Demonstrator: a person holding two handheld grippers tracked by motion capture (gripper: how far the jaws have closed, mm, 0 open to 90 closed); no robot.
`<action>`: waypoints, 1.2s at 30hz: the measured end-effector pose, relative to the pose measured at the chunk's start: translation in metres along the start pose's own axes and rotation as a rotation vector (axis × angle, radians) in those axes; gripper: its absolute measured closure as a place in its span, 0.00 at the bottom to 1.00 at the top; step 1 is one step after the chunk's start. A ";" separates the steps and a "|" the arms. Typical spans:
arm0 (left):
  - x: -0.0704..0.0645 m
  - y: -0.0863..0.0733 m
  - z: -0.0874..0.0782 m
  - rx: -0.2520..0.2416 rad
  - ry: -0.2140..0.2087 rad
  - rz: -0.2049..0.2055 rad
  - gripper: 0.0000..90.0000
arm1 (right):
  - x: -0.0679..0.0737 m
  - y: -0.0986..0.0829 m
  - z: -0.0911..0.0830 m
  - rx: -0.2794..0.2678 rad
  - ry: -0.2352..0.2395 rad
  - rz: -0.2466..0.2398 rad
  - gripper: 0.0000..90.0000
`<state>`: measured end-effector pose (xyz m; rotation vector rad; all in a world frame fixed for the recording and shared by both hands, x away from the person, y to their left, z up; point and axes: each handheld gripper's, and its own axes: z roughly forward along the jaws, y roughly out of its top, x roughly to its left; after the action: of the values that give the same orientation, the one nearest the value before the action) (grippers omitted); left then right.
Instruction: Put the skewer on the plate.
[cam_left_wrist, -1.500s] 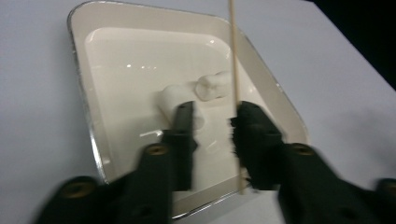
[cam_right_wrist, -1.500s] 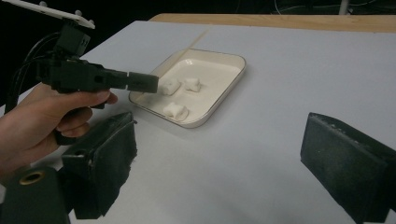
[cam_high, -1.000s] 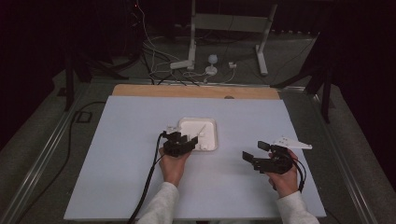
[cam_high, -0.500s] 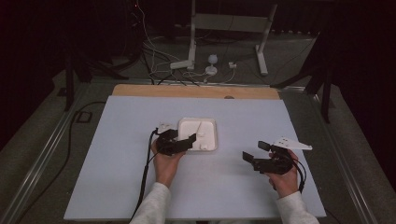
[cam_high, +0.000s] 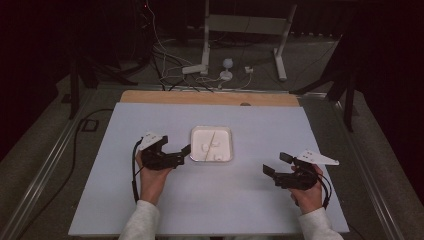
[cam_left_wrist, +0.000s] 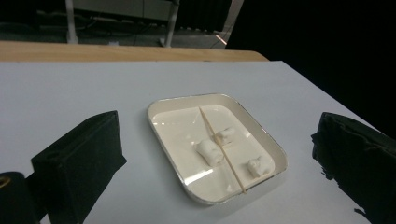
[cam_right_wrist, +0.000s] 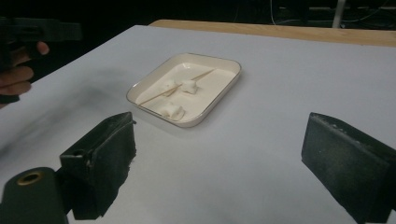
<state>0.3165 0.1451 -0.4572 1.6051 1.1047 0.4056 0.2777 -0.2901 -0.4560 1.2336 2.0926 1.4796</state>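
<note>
A white square tray (cam_high: 198, 135) sits mid-table and holds three small white lumps (cam_left_wrist: 210, 150) and a thin wooden skewer (cam_left_wrist: 219, 147) laid across them. My left gripper (cam_high: 176, 148) is just left of the tray, jaws open and pointing at it, with nothing between them. In the left gripper view the tray rim (cam_left_wrist: 159, 133) lies between the two black jaws. My right gripper (cam_high: 273, 163) rests to the right of the tray and a little nearer me, open and empty. From the right gripper view the tray (cam_right_wrist: 219, 95) is well ahead of the jaws.
The pale blue tabletop (cam_high: 260, 125) has a wooden strip (cam_high: 210, 98) along its far edge. Behind it are cables (cam_high: 170, 60) and a white stand (cam_high: 207, 35) on the floor. The left hand (cam_right_wrist: 18, 70) shows at the far left of the right gripper view.
My left gripper has drawn back leftward from the tray's near-left corner and now sits clear of it. The right gripper has stayed put.
</note>
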 end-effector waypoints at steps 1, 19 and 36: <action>0.001 0.000 -0.004 -0.010 -0.001 0.010 0.02 | -0.001 -0.001 -0.001 -0.002 -0.001 0.000 0.10; 0.025 -0.017 -0.067 -0.076 0.046 0.132 0.01 | -0.003 -0.014 -0.010 -0.020 -0.024 -0.028 0.04; 0.039 -0.029 -0.086 -0.091 0.089 0.150 0.01 | -0.003 -0.022 -0.011 -0.054 -0.041 -0.071 0.03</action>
<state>0.2602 0.2257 -0.4640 1.6070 1.0209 0.6235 0.2619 -0.3019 -0.4711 1.1480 2.0346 1.4572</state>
